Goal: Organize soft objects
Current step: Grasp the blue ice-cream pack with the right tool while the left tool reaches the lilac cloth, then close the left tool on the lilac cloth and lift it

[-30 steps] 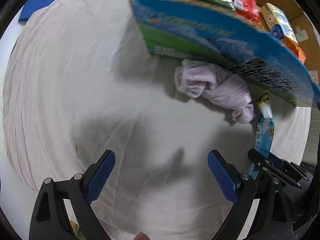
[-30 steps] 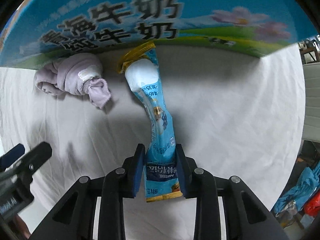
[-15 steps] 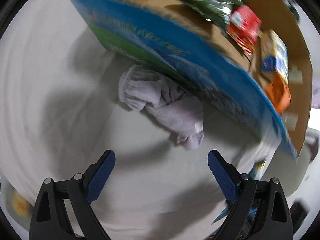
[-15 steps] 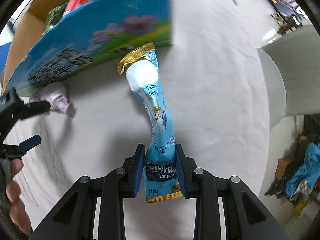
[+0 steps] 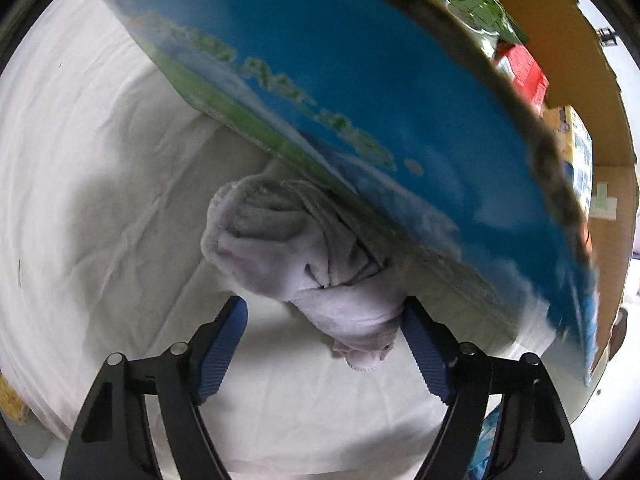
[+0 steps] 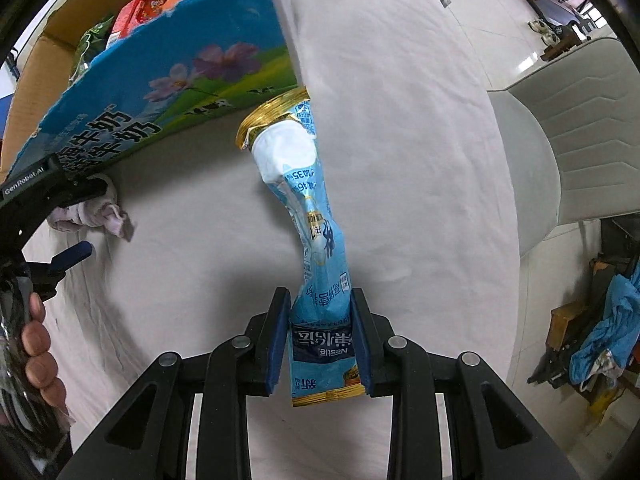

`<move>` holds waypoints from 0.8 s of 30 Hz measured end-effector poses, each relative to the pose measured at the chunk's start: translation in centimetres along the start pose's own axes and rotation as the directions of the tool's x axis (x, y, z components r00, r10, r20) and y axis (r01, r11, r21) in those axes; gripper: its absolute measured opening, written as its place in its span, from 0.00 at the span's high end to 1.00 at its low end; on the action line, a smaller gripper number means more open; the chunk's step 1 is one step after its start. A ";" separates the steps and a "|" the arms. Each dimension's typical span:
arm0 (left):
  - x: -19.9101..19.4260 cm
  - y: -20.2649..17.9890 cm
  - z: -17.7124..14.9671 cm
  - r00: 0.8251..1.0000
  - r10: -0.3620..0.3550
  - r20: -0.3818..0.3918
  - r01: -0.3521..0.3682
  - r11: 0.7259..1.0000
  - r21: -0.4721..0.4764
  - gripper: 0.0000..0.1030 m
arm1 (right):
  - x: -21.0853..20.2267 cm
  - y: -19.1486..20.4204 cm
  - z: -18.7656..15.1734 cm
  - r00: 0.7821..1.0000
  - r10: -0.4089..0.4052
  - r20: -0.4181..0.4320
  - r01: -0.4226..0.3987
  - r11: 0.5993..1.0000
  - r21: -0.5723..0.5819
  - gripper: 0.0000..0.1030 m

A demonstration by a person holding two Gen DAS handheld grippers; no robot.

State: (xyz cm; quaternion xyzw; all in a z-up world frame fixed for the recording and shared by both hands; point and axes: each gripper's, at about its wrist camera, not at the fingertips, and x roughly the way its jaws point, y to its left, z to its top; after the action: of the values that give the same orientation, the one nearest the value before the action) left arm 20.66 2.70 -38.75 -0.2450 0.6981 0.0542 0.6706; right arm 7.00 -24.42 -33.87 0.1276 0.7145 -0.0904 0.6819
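A rolled pale lilac cloth point(image 5: 316, 256) lies on the white sheet against the side of a blue milk carton box point(image 5: 360, 92). My left gripper point(image 5: 324, 344) is open, its blue pads on either side of the cloth's near end. The right pad looks close to or touching it. My right gripper point(image 6: 318, 336) is shut on a light blue Nestle pouch point(image 6: 312, 216) and holds it above the sheet, its gold-edged top near the box corner point(image 6: 224, 68). The cloth point(image 6: 92, 212) and the left gripper point(image 6: 52, 216) show at the left of the right wrist view.
The box holds several snack packets point(image 5: 524, 68), green, red and yellow-blue point(image 6: 136, 12). The white sheet point(image 6: 400, 160) covers the table. A pale chair point(image 6: 568, 148) stands to the right, with floor clutter point(image 6: 604, 328) beyond it.
My left gripper has moved forward to the lilac cloth, so its pads now flank it. My right gripper has lifted and swung right with the pouch, toward the box corner.
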 end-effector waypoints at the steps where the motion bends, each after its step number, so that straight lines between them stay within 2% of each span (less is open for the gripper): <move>1: 0.1 0.0 -0.1 1.000 -0.012 -0.001 0.012 1.000 0.018 0.37 | 0.0 0.2 0.0 1.000 0.000 0.001 0.000 1.000 -0.004 0.69; 4: 0.0 0.0 -0.6 1.000 -0.026 -0.012 0.027 0.998 0.050 0.49 | -0.2 0.2 -0.1 1.000 0.002 0.002 -0.002 1.000 -0.021 0.69; 8: -0.2 0.7 -1.9 0.999 -0.043 -0.014 0.043 0.997 0.061 0.58 | -0.5 0.0 -0.2 1.000 0.008 0.009 -0.007 0.999 -0.041 0.69; 11: -0.4 1.6 -3.2 0.999 -0.038 -0.012 0.039 0.995 0.090 0.64 | -0.5 -0.5 -0.3 1.000 0.015 0.009 -0.015 0.999 -0.052 0.69; 13: -0.5 2.6 -4.3 1.000 -0.021 -0.015 0.023 0.994 0.111 0.74 | -0.4 -0.7 -0.4 1.000 0.023 0.006 -0.022 0.998 -0.057 0.69; 17: -1.0 6.0 -6.0 0.999 0.044 -0.021 -0.040 0.987 0.155 0.74 | -0.4 -1.0 -0.4 0.999 0.040 0.005 -0.039 0.997 -0.067 0.69; 18: -1.3 7.0 -6.2 0.999 0.040 -0.032 -0.035 0.988 0.153 0.74 | -0.1 -1.1 -0.3 0.999 0.041 0.005 -0.040 0.997 -0.069 0.69; 20: -1.6 8.6 -6.1 0.997 -0.020 -0.080 0.028 0.994 0.103 0.73 | 0.2 -1.3 -0.3 0.999 0.043 0.002 -0.043 0.997 -0.066 0.69; 21: -1.7 9.5 -5.9 0.993 -0.057 -0.105 0.064 0.996 0.057 0.69 | 0.6 -1.5 -0.2 0.999 0.046 -0.001 -0.046 0.997 -0.066 0.69; 22: -1.8 10.5 -5.4 0.985 -0.124 -0.123 0.123 0.992 -0.011 0.65 | 0.7 -1.5 -0.2 0.999 0.051 -0.006 -0.052 0.997 -0.064 0.69; 23: -2.1 11.1 -4.9 0.979 -0.168 -0.115 0.161 0.985 -0.065 0.64 | 0.8 -1.6 -0.1 0.999 0.053 -0.008 -0.053 0.996 -0.066 0.69; 24: -2.5 11.5 -4.4 0.976 -0.199 -0.091 0.189 0.976 -0.106 0.58 | 0.8 -1.6 0.0 0.999 0.053 -0.009 -0.053 0.996 -0.071 0.69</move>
State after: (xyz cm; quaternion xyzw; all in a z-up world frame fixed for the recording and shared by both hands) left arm 11.80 11.61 -38.86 -0.3467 0.7004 0.0099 0.6238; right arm 6.45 -25.91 -34.76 0.1222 0.7160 -0.0462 0.6858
